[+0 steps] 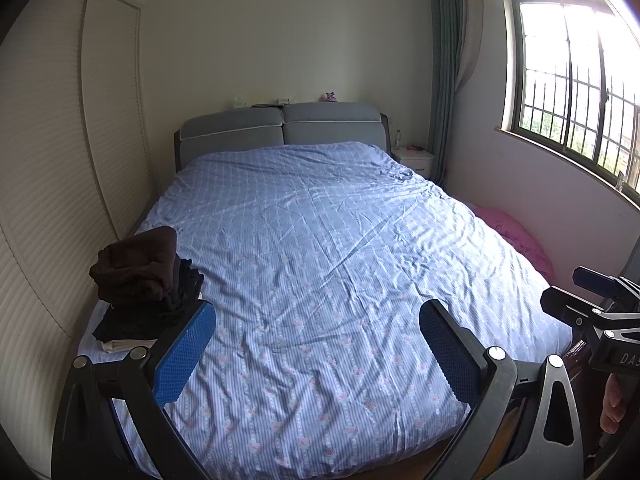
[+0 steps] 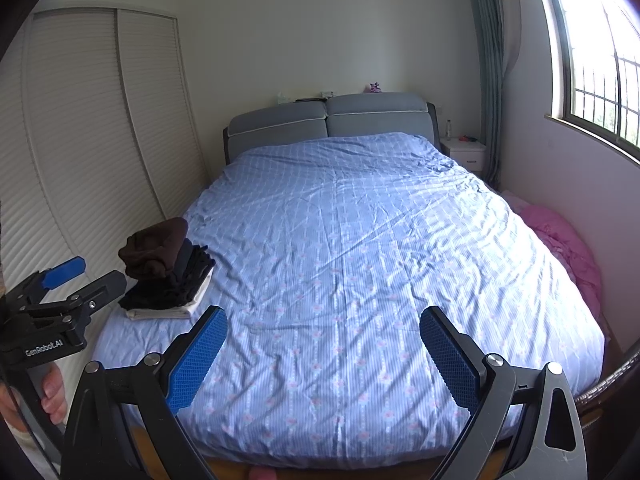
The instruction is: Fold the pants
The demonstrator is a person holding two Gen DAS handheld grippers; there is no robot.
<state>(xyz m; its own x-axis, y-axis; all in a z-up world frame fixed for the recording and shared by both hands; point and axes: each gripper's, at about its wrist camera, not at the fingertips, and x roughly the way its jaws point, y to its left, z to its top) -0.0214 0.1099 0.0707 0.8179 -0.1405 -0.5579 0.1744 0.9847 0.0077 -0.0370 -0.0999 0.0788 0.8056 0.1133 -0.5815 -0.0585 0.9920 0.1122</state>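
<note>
A pile of folded dark clothes (image 1: 144, 280) lies on the near left corner of the bed (image 1: 328, 248), with a brown garment on top and a white one at the bottom; it also shows in the right wrist view (image 2: 168, 268). My left gripper (image 1: 316, 356) is open and empty above the foot of the bed, just right of the pile. My right gripper (image 2: 324, 356) is open and empty above the foot of the bed. The left gripper (image 2: 76, 280) also shows at the left edge of the right wrist view, beside the pile. No loose pants are in view.
A blue patterned cover lies over the bed (image 2: 360, 240). A louvred wardrobe (image 2: 92, 128) stands along the left side. A pink bundle (image 2: 568, 240) lies between bed and window wall. A white nightstand (image 2: 466, 152) stands by the grey headboard (image 2: 332, 120).
</note>
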